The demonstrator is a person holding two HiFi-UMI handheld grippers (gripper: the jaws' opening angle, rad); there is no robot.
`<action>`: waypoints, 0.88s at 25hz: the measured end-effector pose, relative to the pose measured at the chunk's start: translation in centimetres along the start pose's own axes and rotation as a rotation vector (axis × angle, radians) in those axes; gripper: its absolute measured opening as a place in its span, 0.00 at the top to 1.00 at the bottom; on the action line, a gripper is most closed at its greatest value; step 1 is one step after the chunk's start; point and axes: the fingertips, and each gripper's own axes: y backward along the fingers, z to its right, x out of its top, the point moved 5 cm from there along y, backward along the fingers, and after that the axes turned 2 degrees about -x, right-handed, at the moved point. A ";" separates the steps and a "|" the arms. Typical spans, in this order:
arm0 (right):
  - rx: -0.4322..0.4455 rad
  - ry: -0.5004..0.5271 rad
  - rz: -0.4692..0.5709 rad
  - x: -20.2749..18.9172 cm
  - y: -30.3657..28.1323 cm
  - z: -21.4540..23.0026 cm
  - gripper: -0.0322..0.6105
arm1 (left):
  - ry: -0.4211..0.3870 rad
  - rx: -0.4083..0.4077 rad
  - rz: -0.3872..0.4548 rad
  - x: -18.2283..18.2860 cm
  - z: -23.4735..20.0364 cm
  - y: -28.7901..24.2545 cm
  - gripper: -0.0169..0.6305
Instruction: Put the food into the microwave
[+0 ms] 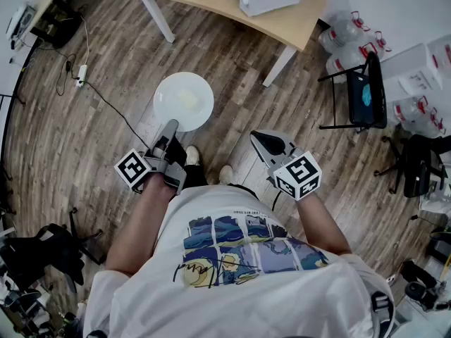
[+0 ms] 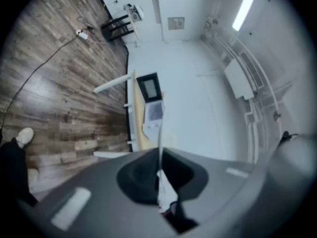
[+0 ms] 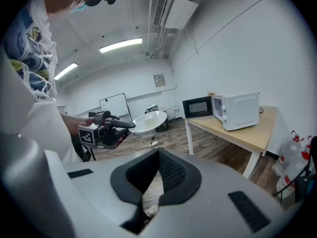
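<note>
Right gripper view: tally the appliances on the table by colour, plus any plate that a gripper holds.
Black microwave: 1
White appliance: 1
White plate, clamped at its rim by the left gripper: 1
Total: 3

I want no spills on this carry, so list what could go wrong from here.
1. The left gripper pinches the round white plate only at its rim, out over the wooden floor; it could tilt and shed the pale food.
2. The right gripper is shut, empty and apart from the plate, so nothing backs it up.
3. The black microwave looks closed; opening it may jolt the plate.
</note>
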 end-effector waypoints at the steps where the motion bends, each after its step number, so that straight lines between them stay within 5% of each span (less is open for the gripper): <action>1: -0.001 -0.001 0.002 0.0 -0.3 0.0 0.94 | 0.009 -0.004 0.001 0.1 -0.2 -0.2 0.95; 9: -0.041 -0.002 -0.009 2.0 -3.4 2.8 0.94 | 0.053 -0.052 -0.028 3.2 -1.4 -5.4 0.95; 22: -0.168 0.003 -0.009 11.0 -13.3 10.3 0.89 | 0.054 -0.121 -0.108 14.8 -2.6 -18.5 0.95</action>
